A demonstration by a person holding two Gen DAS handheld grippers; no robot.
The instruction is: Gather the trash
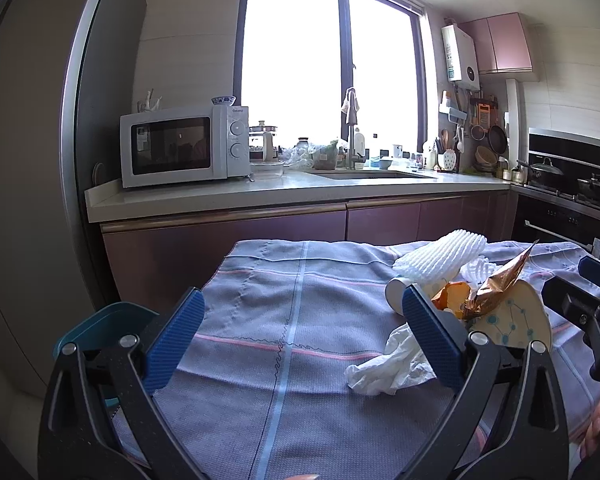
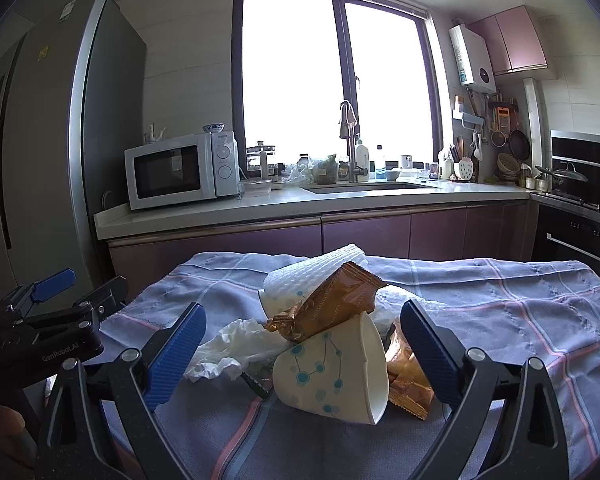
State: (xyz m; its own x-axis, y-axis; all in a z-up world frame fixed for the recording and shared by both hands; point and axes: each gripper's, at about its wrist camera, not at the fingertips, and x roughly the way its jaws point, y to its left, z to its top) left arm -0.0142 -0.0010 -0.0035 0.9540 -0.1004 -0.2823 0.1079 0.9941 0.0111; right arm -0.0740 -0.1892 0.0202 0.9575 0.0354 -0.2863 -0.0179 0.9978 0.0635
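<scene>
Left tongs [image 1: 302,336]: I am holding them released above the table [image 1: 260,304];
Right tongs [image 2: 302,338]: released, I am framing the paper cup [image 2: 332,368] and wrapper [image 2: 328,304]

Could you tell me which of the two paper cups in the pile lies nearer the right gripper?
The dotted paper cup, on its side between the open right gripper fingers with its mouth facing right. The other cup lies farther back, under the gold wrapper.
</scene>
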